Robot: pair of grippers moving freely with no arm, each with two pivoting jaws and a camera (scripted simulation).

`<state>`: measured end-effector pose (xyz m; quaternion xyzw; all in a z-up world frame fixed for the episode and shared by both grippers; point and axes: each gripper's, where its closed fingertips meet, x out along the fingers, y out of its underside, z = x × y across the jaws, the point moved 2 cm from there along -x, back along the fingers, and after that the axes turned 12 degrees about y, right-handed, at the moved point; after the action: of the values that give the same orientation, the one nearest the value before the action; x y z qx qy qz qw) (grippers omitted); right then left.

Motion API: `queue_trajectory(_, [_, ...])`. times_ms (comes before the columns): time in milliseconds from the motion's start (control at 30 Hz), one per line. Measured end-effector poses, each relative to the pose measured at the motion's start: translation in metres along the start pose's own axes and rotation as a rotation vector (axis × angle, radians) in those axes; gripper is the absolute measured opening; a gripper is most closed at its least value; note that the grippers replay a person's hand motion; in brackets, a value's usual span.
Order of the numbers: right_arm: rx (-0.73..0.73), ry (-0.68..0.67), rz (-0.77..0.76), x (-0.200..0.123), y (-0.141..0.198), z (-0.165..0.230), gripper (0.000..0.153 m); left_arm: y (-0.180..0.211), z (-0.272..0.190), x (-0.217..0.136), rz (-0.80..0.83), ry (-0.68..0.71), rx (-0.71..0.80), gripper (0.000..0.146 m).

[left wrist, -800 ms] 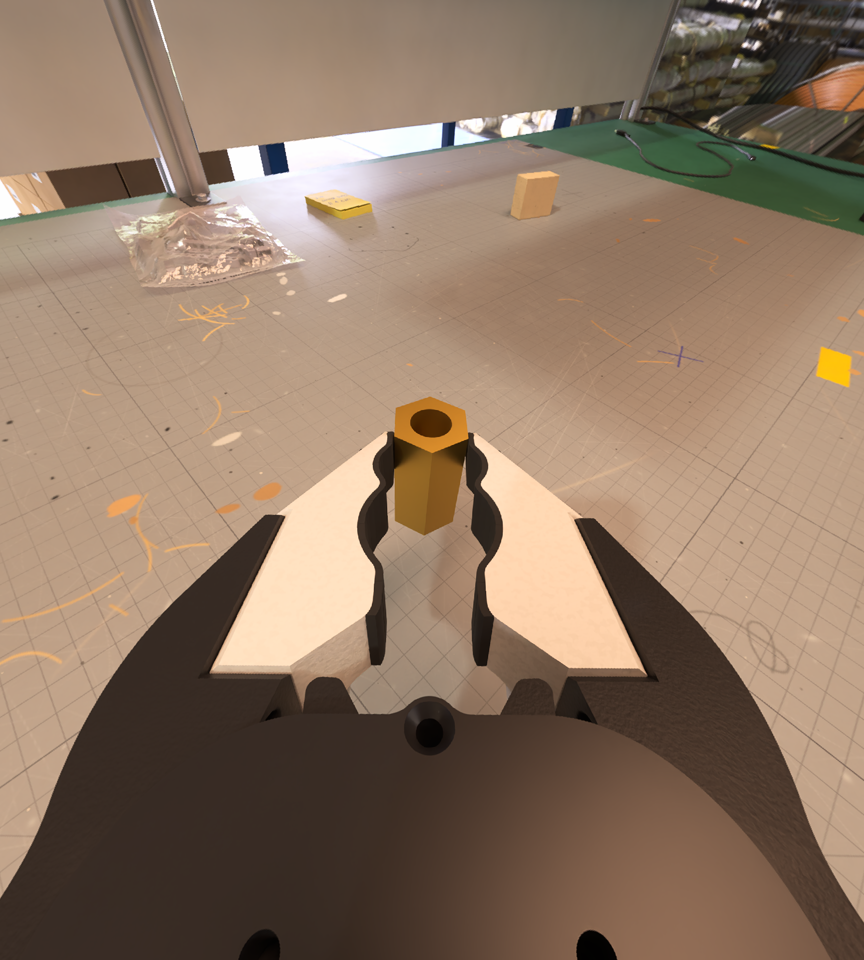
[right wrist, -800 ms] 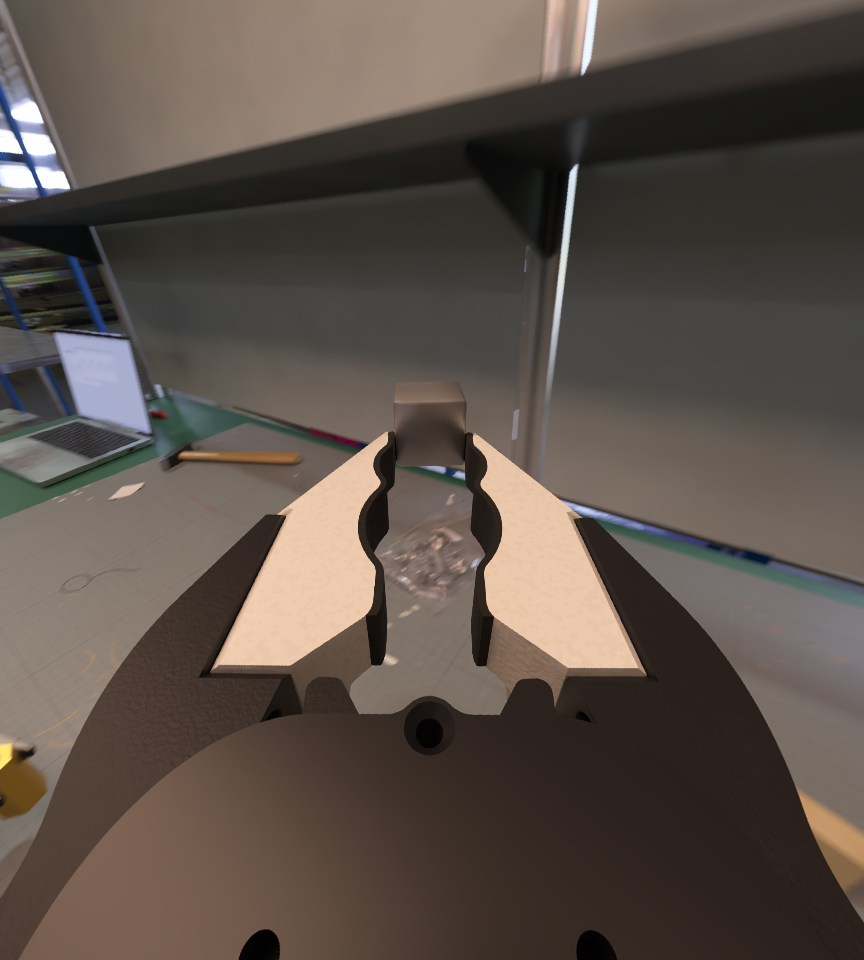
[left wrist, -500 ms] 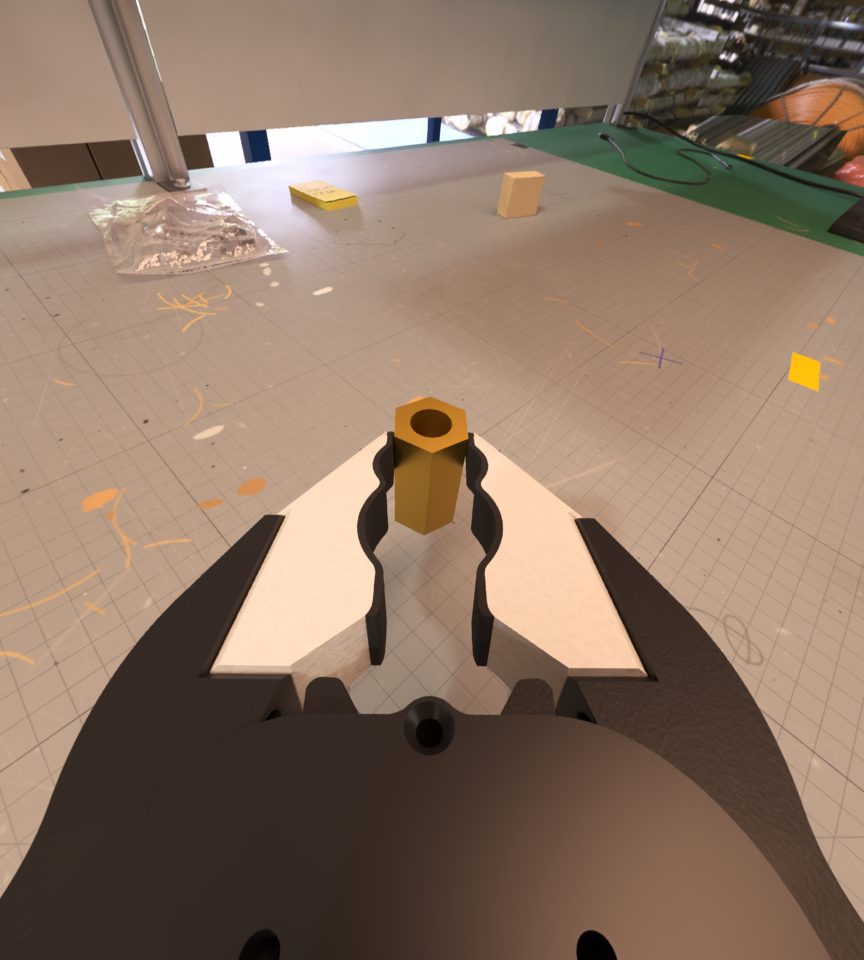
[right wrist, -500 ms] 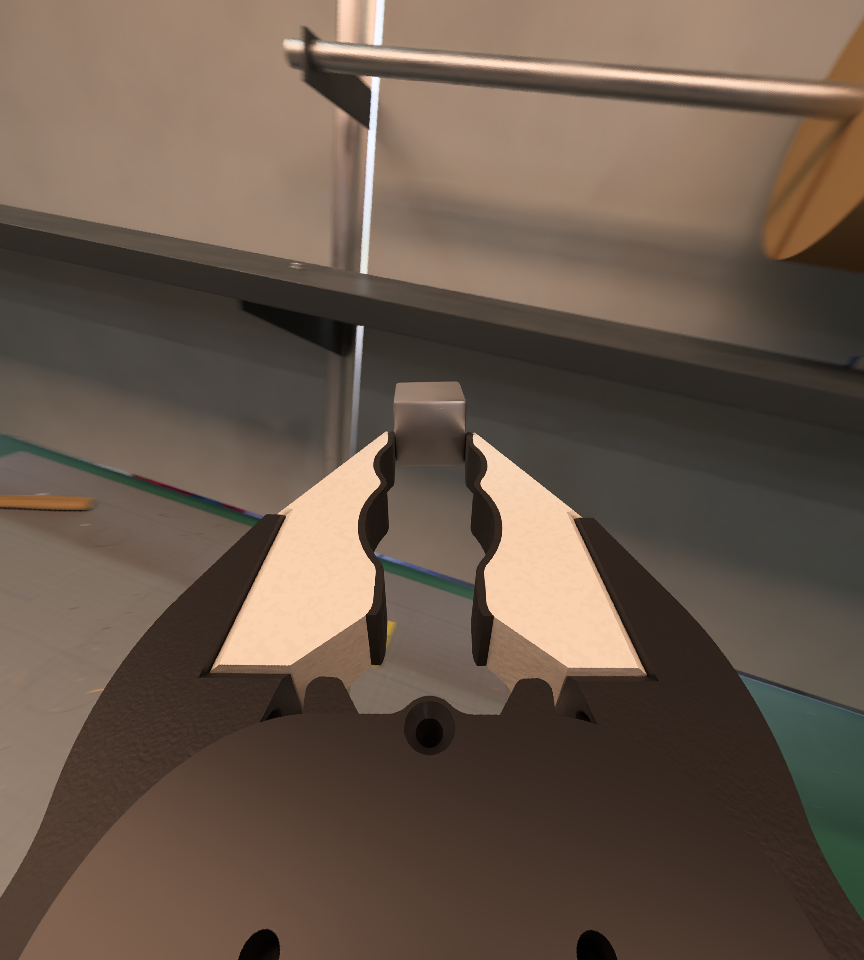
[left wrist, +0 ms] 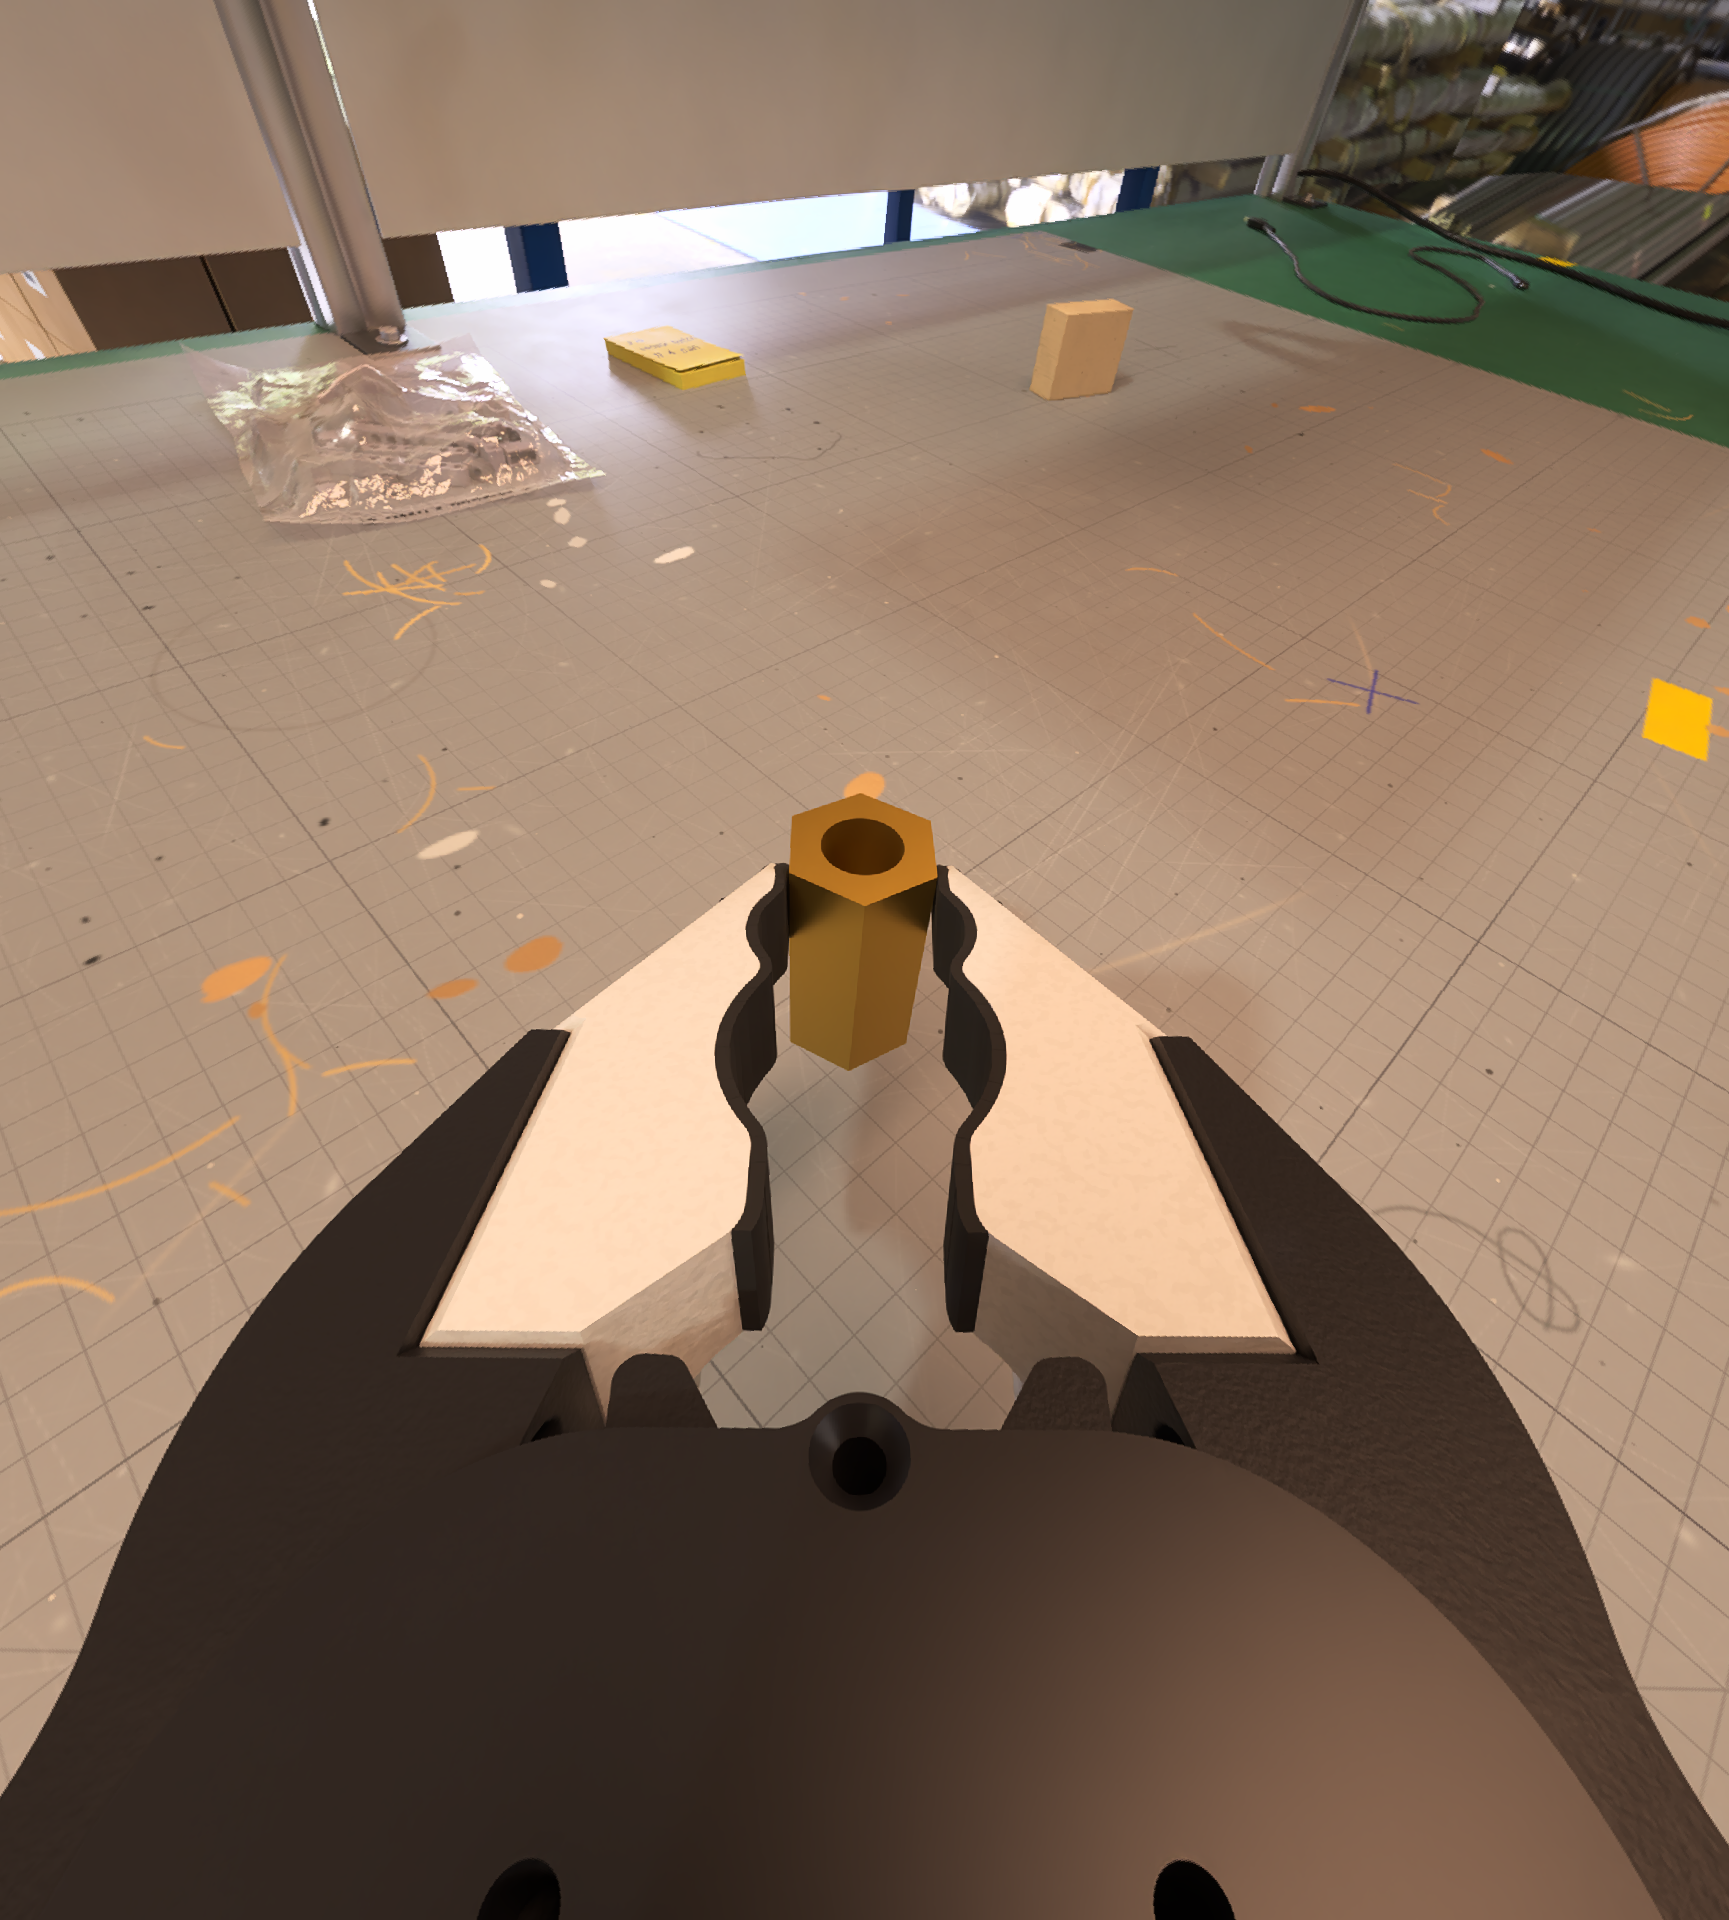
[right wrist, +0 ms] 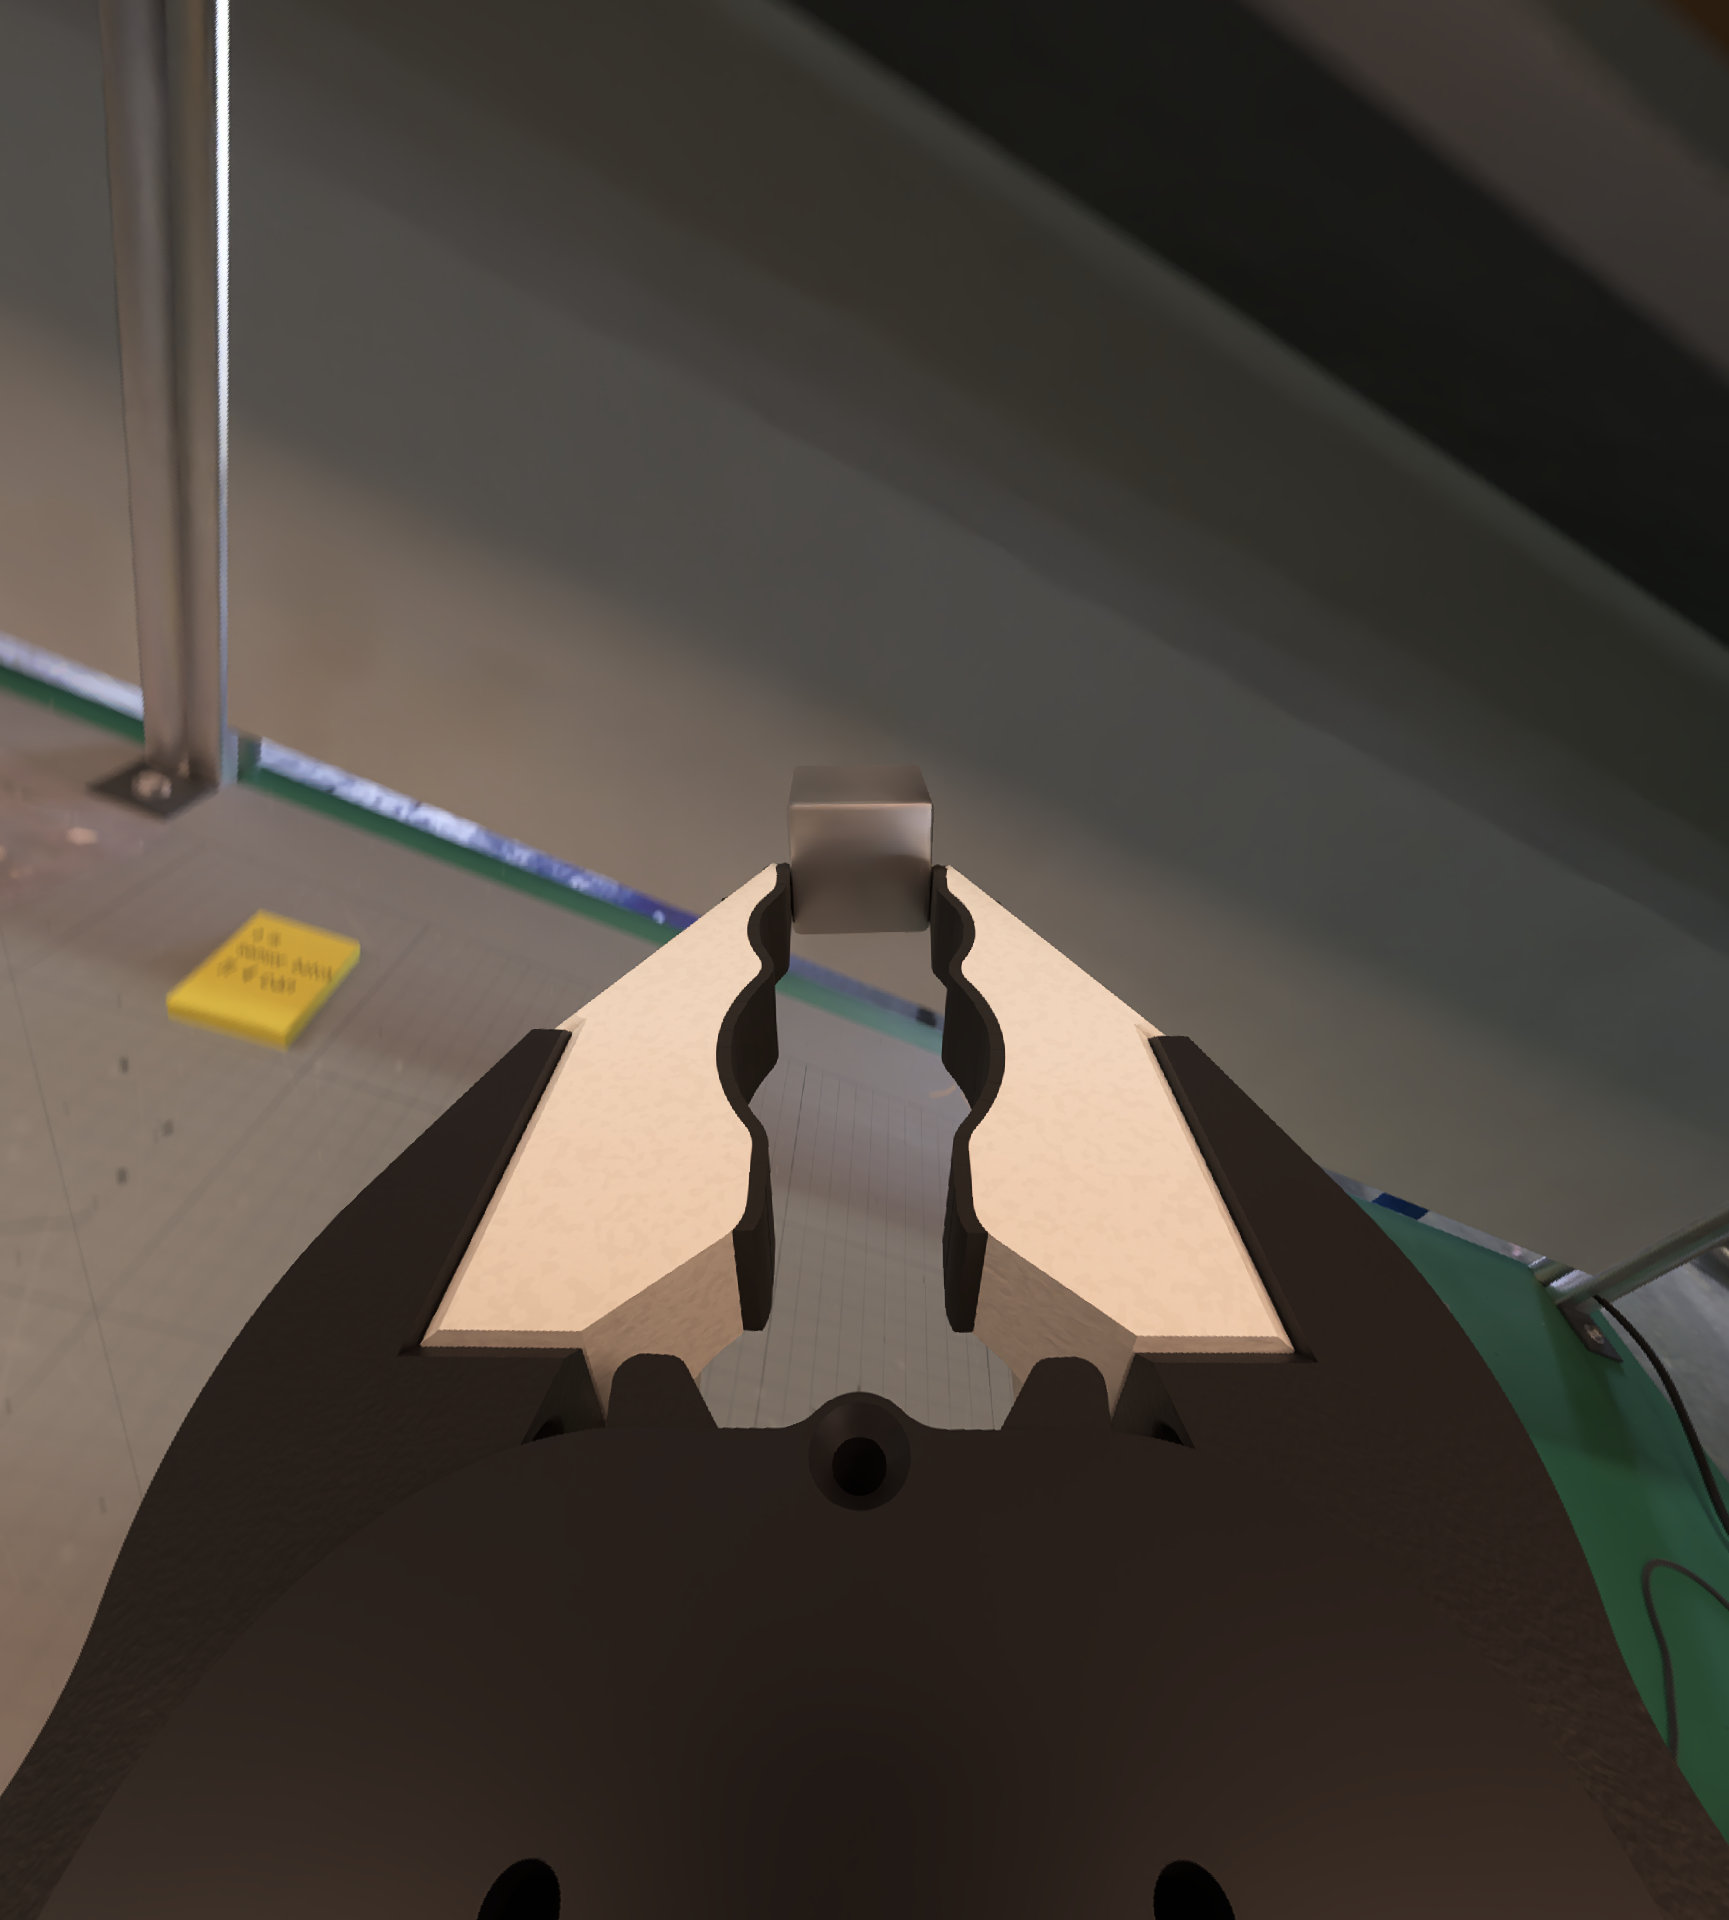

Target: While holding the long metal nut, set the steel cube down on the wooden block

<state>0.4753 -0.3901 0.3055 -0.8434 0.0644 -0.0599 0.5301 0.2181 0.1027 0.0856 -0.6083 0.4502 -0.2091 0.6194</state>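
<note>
Nut [left wrist: 860, 940] pinched — cube [right wrist: 860, 852] pinched

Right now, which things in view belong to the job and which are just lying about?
Job:
long metal nut, in the left gripper
steel cube, in the right gripper
wooden block, on the mat

Lying about:
yellow pad
plastic bag
black cable
yellow square

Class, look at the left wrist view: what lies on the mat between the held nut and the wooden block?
Nothing solid: between the nut and the block the mat carries only scratches and paint marks.
</note>
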Motion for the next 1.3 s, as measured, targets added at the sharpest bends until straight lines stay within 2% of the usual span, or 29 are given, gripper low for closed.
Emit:
queue_trajectory(233, [-0.196, -0.235, 0.126, -0.012, 0.076, 0.009, 0.026, 0.001, 0.003, 0.001, 0.002, 0.005, -0.018, 0.027])
queue_trajectory(333, [-0.267, -0.429, 0.181, -0.019, 0.099, 0.023, 0.026, 0.001, 0.002, 0.002, 0.005, 0.008, -0.012, 0.027])
queue_trajectory(467, [-0.431, -0.606, 0.297, -0.019, 0.126, 0.045, 0.026, 0.001, 0.002, 0.003, 0.01, -0.001, -0.002, 0.027])
queue_trajectory(600, [-0.586, -0.713, 0.436, -0.006, 0.151, 0.062, 0.026, 0.0, 0.005, 0.001, 0.003, -0.013, 0.0, 0.027])
queue_trajectory(667, [-0.661, -0.746, 0.475, 0.003, 0.156, 0.066, 0.026, 0.0, 0.006, 0.0, 0.003, -0.02, 0.0, 0.027])
queue_trajectory(900, [-0.697, -0.982, 0.565, 0.008, 0.149, 0.072, 0.026, 0.0, 0.008, -0.002, 0.005, -0.04, 0.02, 0.027])
queue_trajectory(1133, [-0.743, -1.055, 0.59, 0.008, 0.168, 0.073, 0.026, 0.0, 0.009, -0.002, 0.001, -0.041, 0.025, 0.027])
queue_trajectory(1300, [-0.769, -1.115, 0.593, 0.019, 0.179, 0.096, 0.026, 0.001, 0.008, 0.001, 0.012, -0.032, 0.028, 0.027])
